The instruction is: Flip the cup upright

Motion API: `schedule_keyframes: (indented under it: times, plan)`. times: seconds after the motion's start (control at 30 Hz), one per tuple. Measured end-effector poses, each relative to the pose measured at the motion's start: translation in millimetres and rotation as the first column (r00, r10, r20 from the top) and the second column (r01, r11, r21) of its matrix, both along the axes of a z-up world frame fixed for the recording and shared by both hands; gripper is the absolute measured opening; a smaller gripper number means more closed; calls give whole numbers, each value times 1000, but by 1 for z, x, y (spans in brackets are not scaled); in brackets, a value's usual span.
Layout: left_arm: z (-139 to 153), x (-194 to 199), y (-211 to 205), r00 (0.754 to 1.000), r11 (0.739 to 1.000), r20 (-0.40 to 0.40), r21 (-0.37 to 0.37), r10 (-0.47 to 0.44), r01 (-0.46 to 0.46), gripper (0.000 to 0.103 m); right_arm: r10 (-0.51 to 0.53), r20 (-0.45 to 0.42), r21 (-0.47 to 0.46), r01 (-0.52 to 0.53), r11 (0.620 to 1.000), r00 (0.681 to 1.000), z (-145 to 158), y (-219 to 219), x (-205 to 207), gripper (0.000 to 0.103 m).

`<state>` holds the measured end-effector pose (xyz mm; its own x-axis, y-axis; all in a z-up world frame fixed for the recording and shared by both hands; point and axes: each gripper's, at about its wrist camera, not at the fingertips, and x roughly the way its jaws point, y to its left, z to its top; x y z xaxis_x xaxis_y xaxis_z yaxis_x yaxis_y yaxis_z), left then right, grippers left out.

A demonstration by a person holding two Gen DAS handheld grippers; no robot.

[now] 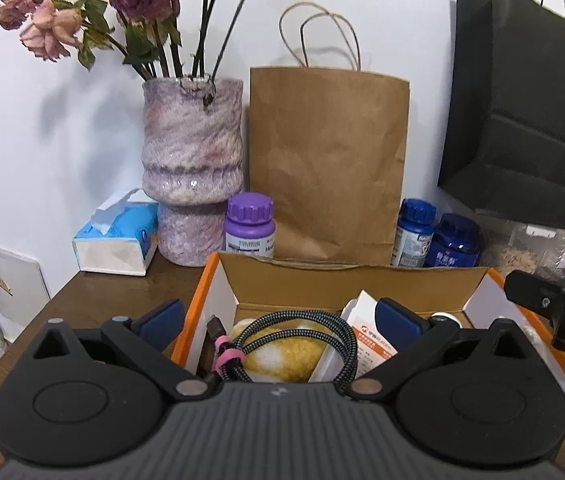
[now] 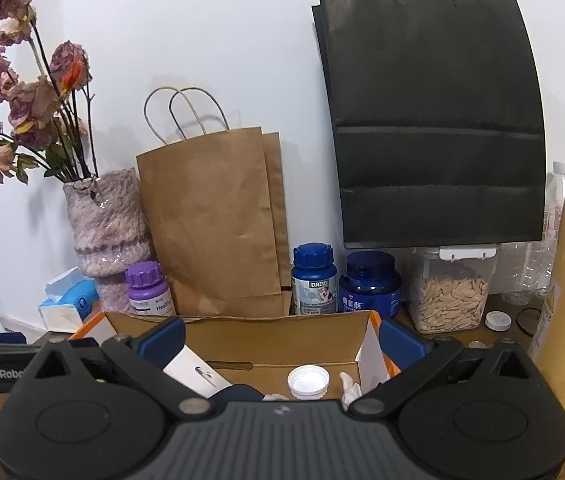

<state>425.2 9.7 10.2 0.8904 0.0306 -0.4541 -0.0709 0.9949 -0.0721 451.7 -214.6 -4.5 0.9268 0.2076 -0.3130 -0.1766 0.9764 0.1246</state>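
Both your grippers, left (image 1: 278, 316) and right (image 2: 282, 336), gape empty over box (image 2: 274, 340). No cup visible; nearer hand undecidable.

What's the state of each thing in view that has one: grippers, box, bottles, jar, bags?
left gripper: open, nothing between fingers
right gripper: open, nothing between fingers
cardboard box: open, flaps up
purple-capped bottle: upright, capped
blue-capped bottle: upright, capped
dark blue jar: upright, lid on
clear container: lid latched, partly filled
brown paper bag: upright against wall
white cap: loose in box, hollow up
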Motion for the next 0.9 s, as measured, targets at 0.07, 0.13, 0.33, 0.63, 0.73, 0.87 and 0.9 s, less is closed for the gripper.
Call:
schedule_keyframes:
  times: [0.07,0.13,0.33,0.63,0.73,0.87,0.9]
  plan:
    - [3,-7,1,1000,1000,4,-8,-10,10,103,2,1,-1,-2,1000,1000,3,-2,-4,103]
    - [7,-15,2,1000,1000,9,-9,-19,19,103,8,4,-5,-8,1000,1000,5,-3,-10,103]
    - [18,-41,7,999,1000,23,-11,-25,26,103,12,11,-22,-12,1000,1000,12,-8,-35,103]
    - [29,-86,10,999,999,29,-1,-34,34,103,26,27,-30,-25,999,999,23,-18,-84,103]
    - [31,-101,10,999,999,32,2,-32,32,103,32,34,-36,-31,999,999,27,-19,-101,103]
    - [32,-123,10,999,999,33,-6,-40,41,103,41,38,-34,-40,999,998,31,-21,-122,103]
    - [32,-127,9,999,999,32,-2,-43,43,103,45,37,-33,-44,999,998,31,-21,-127,103]
